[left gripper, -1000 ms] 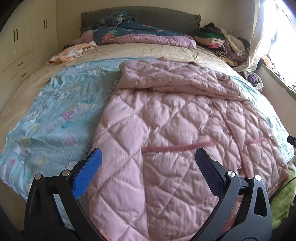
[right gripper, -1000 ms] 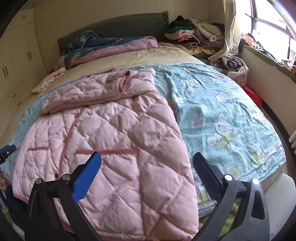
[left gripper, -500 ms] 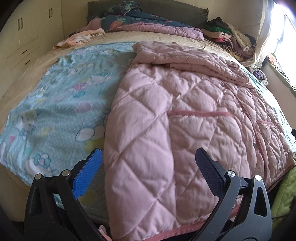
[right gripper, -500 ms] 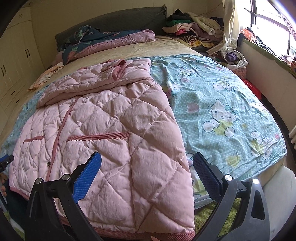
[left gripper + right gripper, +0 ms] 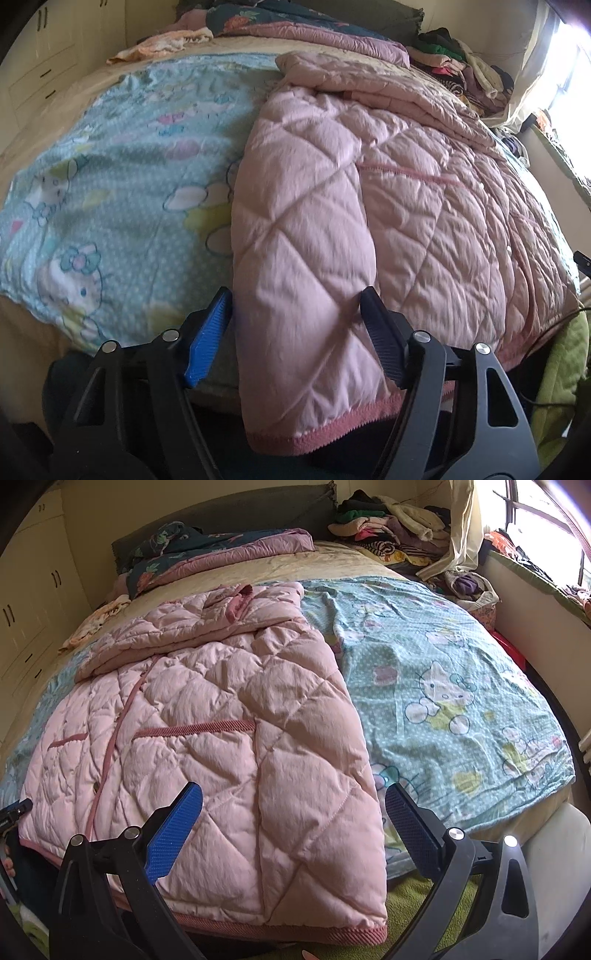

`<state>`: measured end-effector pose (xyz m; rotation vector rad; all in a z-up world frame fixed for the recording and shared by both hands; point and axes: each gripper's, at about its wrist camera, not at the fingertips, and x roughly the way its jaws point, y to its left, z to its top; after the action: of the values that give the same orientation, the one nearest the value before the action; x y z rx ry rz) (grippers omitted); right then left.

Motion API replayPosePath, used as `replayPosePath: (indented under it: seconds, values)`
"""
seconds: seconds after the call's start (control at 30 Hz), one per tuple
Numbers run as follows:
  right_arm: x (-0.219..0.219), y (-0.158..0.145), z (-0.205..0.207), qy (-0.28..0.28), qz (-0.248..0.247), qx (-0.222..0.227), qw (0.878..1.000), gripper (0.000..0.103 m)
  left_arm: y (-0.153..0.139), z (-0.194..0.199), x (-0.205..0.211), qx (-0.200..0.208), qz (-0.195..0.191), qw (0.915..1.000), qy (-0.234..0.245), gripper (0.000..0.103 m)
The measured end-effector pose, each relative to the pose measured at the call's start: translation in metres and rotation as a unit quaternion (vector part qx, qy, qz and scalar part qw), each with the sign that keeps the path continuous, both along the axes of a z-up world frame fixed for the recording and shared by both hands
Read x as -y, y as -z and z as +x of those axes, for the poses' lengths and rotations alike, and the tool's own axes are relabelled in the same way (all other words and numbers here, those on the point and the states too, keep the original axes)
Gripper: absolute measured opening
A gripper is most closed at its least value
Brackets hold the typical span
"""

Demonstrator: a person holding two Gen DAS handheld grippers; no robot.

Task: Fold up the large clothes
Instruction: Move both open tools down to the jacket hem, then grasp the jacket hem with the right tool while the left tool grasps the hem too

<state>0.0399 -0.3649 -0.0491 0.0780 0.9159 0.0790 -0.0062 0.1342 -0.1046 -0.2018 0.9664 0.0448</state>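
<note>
A large pink quilted coat (image 5: 388, 177) lies spread front-up on the bed, sleeves folded across its top; it also shows in the right wrist view (image 5: 229, 716). Its hem with a darker pink trim hangs over the bed's near edge. My left gripper (image 5: 295, 317) is open, its fingers on either side of the coat's left hem corner, close to the fabric but not clamped. My right gripper (image 5: 295, 823) is open, straddling the coat's right hem corner. The left gripper's tip (image 5: 14, 810) shows at the left edge of the right wrist view.
A light blue cartoon-print sheet (image 5: 443, 686) covers the bed (image 5: 22, 314). Folded bedding (image 5: 221, 550) lies by the headboard and a heap of clothes (image 5: 391, 524) at the back right. Cupboards (image 5: 26, 602) stand left; a window ledge (image 5: 535, 602) runs right. Green fabric (image 5: 561, 387) lies below.
Both grippers have moved down and in toward the coat's hem, so the coat fills more of each view. The left gripper's fingers have narrowed around the left hem corner.
</note>
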Motion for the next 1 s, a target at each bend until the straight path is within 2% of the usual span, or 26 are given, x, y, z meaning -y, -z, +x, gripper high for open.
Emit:
replayPosePath:
  seconds: [0.2,0.57,0.77,0.8,0.83,0.9,0.93,0.97,1.0]
  values:
    - [0.003,0.01,-0.004,-0.001,0.002,-0.022,1.0,0.099,0.009,-0.002,0.001,-0.011,-0.006,0.9999,0.002,0.064]
    - [0.014,0.041,-0.01,0.008,-0.005,-0.087,0.996,0.099,0.016,0.002,-0.004,-0.018,-0.013,0.9997,-0.007,0.076]
    - [0.019,0.056,-0.016,-0.005,0.017,-0.118,0.993,0.097,0.017,0.002,-0.005,-0.019,-0.015,0.9997,-0.008,0.077]
    - [0.019,0.056,-0.018,-0.009,0.023,-0.117,0.993,0.093,0.017,0.001,-0.004,-0.019,-0.015,0.9997,-0.008,0.077]
    - [0.019,0.055,-0.02,-0.017,0.032,-0.114,0.993,0.079,0.017,0.001,-0.005,-0.02,-0.016,0.9997,-0.008,0.078]
    - [0.017,0.05,-0.025,-0.023,0.033,-0.099,0.994,0.065,0.017,0.0,-0.005,-0.021,-0.016,0.9996,-0.008,0.079]
    - [0.016,0.047,-0.027,-0.028,0.034,-0.092,0.995,0.051,0.017,0.0,-0.005,-0.021,-0.017,0.9996,-0.008,0.08]
    - [0.016,0.042,-0.029,-0.033,0.041,-0.082,0.995,0.046,0.017,-0.001,-0.005,-0.021,-0.018,0.9996,-0.008,0.08]
    - [0.016,0.039,-0.03,-0.036,0.046,-0.075,0.995,0.037,0.017,-0.001,-0.005,-0.021,-0.018,0.9996,-0.008,0.08]
